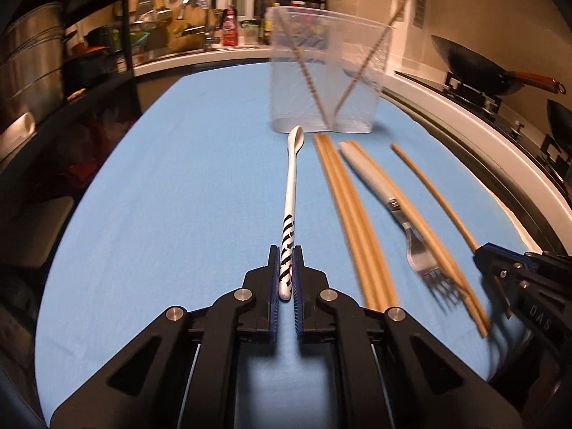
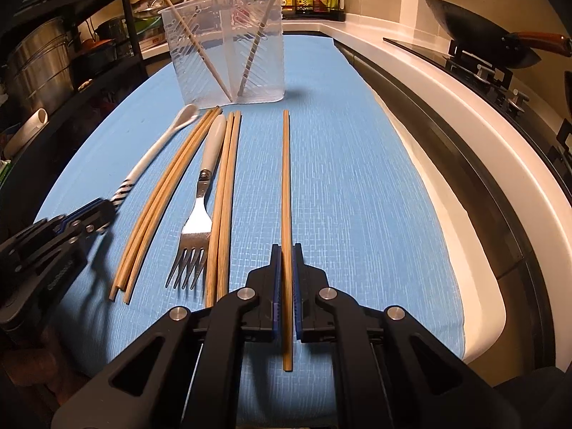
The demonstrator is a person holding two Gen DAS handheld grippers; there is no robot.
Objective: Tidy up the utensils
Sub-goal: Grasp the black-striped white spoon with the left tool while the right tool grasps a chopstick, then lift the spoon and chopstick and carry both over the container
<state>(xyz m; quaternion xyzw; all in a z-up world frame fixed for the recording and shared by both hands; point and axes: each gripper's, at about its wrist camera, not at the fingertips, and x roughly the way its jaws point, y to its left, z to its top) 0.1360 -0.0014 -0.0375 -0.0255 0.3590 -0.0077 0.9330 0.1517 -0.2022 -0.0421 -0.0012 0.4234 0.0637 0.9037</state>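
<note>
Left fingers (image 1: pixel 286 261) pinch the striped spoon (image 1: pixel 292 186); right fingers (image 2: pixel 286 261) pinch a lone chopstick (image 2: pixel 286 178), holder (image 2: pixel 223 46) at twelve o'clock

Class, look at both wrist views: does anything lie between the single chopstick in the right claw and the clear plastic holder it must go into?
Nothing visible does. The single wooden chopstick, clamped in the right claw, points over bare blue cloth toward the clear plastic holder; the steel fork lies off to its left.
</note>
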